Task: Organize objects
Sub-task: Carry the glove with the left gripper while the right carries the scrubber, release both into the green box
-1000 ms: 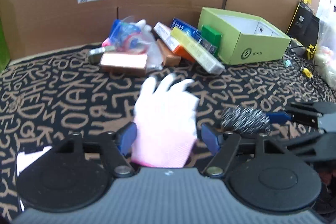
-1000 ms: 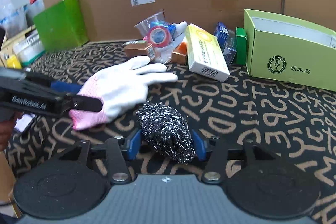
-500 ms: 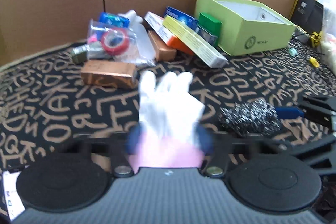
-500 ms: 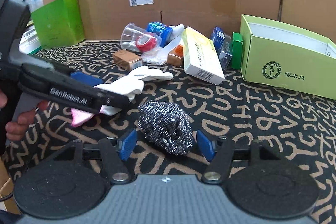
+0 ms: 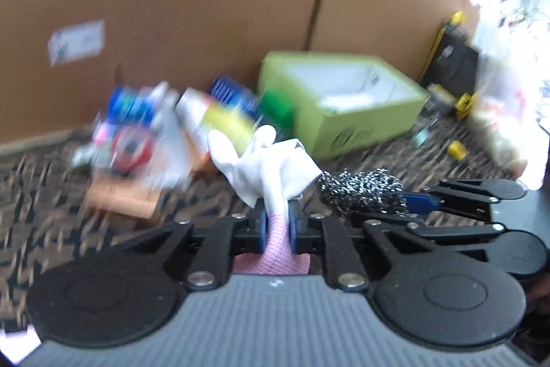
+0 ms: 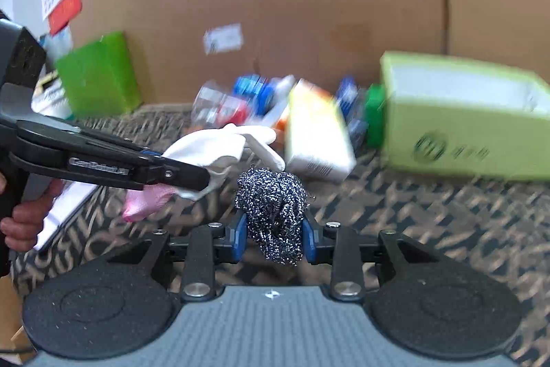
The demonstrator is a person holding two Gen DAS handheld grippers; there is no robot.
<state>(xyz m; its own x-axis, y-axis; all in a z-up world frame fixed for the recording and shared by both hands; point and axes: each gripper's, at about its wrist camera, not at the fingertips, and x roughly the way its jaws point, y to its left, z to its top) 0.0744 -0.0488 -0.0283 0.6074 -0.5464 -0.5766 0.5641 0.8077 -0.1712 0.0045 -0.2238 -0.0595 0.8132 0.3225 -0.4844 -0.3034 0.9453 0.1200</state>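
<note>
A white glove with a pink cuff hangs lifted off the patterned cloth. My left gripper pinches the cuff, and its jaws are still closing on it. In the right wrist view the glove droops from the left gripper. A steel-wool scrubber sits between the blue pads of my right gripper; those jaws are closing and press on its sides. The scrubber hangs just right of the glove. An open light-green box stands beyond both, at the back right.
A pile of small boxes, tape and a plastic bag lies against the cardboard wall. A yellow-and-white carton leans beside the light-green box. A dark green box stands at the far left. A person's hand holds the left gripper.
The left jaws went from wide open around the flat glove to pinching its cuff and lifted it. The right jaws narrowed onto the scrubber and raised it slightly.
</note>
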